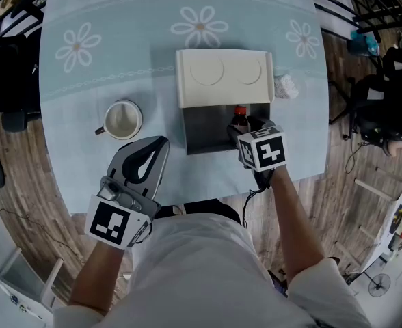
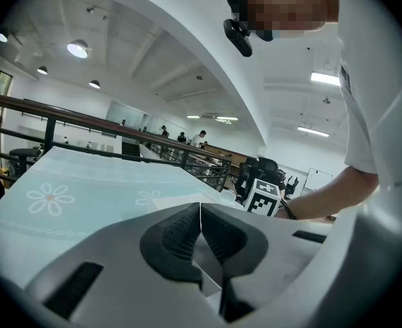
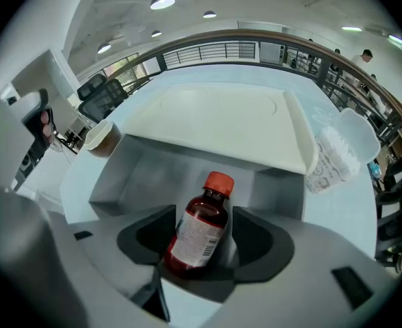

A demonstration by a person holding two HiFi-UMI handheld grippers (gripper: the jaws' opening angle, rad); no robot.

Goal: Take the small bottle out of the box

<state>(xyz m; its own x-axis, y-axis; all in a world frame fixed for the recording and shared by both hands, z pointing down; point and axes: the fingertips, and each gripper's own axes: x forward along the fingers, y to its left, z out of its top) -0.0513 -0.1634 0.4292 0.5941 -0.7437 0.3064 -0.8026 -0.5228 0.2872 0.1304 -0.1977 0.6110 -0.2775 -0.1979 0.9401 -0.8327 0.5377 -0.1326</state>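
A small brown bottle with a red cap stands in the right part of the open grey box; its cream lid is folded back behind it. My right gripper points steeply down into the box. In the right gripper view the bottle stands upright between the wide-spread jaws of the right gripper, and neither pad visibly presses on it. My left gripper lies near the table's front edge, left of the box. Its pads meet with nothing between them.
A white mug stands left of the box on the pale blue flowered cloth. A crumpled clear wrapper lies at the lid's right end. The round table's edge runs close in front of the box, with wooden floor beyond.
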